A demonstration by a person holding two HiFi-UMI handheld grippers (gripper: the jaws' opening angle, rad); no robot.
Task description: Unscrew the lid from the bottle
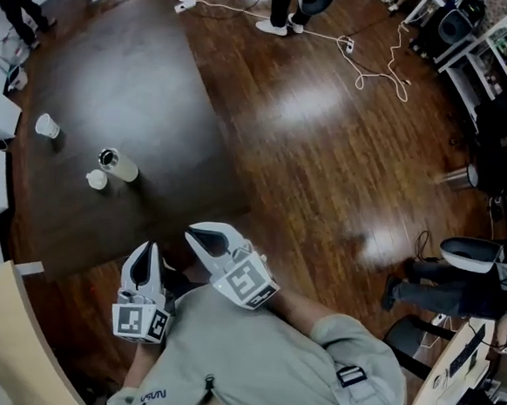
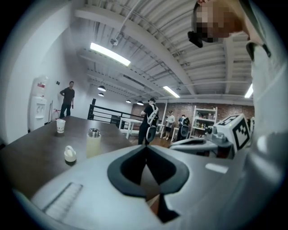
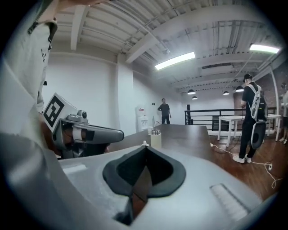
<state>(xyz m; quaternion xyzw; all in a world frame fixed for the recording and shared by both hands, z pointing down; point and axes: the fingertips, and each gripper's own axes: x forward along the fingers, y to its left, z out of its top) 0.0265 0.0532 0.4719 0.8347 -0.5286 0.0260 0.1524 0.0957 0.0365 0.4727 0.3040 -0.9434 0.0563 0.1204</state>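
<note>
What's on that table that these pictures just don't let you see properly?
Inside of the bottle: head view, too small; left gripper view shows only its side.
The lid: right gripper view, almost wholly behind the shut right hand-held gripper.
What the paper cup holds: too small in every view.

Glossy wood floor [image 1: 329,133], matt dark table [image 1: 132,83], metal-rimmed bottle [image 1: 120,166], white plastic lid [image 1: 96,179]

Pale bottle [image 1: 119,166] is seen upright on dark table [image 1: 149,84], its metal-rimmed mouth uncovered. White lid [image 1: 96,179] is set just beside it, off the bottle.
</note>
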